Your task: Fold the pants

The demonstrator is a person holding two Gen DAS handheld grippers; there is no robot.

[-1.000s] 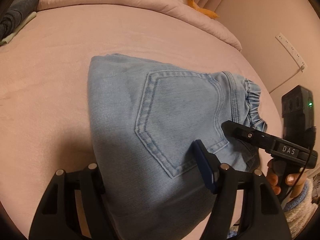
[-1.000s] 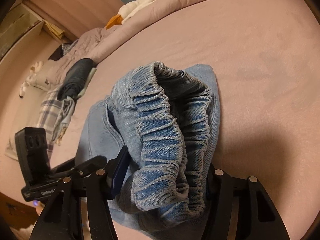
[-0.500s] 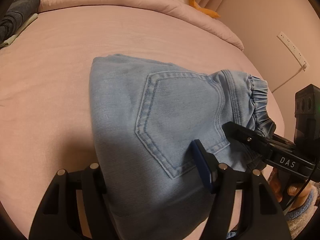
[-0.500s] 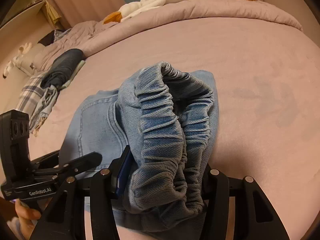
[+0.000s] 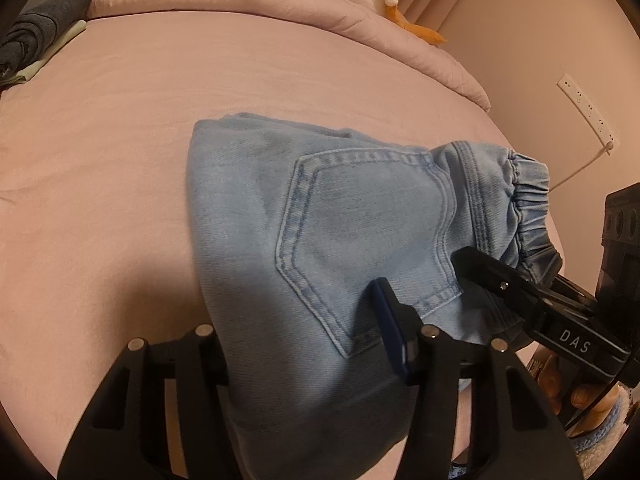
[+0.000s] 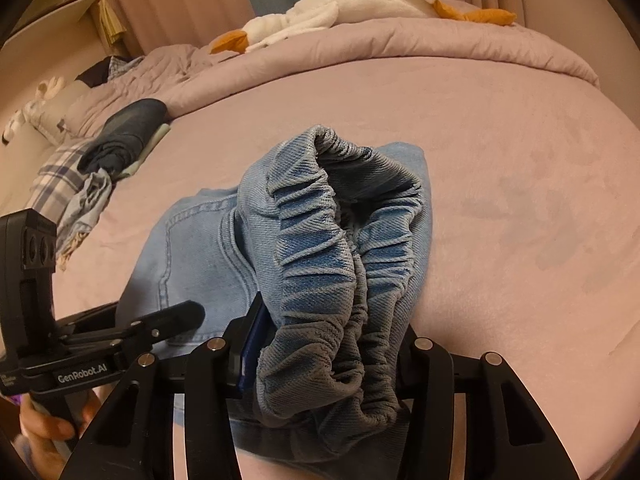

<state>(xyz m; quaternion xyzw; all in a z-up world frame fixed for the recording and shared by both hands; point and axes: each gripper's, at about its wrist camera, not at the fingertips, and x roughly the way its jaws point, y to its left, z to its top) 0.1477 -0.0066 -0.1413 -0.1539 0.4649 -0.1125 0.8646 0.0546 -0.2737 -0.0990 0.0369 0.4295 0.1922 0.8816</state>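
Observation:
Light blue jeans (image 5: 320, 216) lie folded in a short bundle on the pink bed, back pocket up. My left gripper (image 5: 304, 332) is shut on the near edge of the jeans, cloth filling the gap between its fingers. My right gripper (image 6: 324, 344) is shut on the gathered elastic waistband (image 6: 340, 248), which bulges up in front of the camera. The right gripper also shows in the left wrist view (image 5: 520, 296), and the left gripper in the right wrist view (image 6: 160, 324).
The pink bedsheet (image 5: 120, 120) spreads around the jeans. A rolled duvet (image 6: 400, 44) with a white plush goose (image 6: 360, 0) lies at the back. Dark folded clothes (image 6: 128, 136) and a plaid cloth (image 6: 64, 176) sit at the left. A wall socket strip (image 5: 588, 116) is on the right.
Both grippers keep hold of the jeans. The right wrist view has levelled and swung right, and the bundle has shifted slightly.

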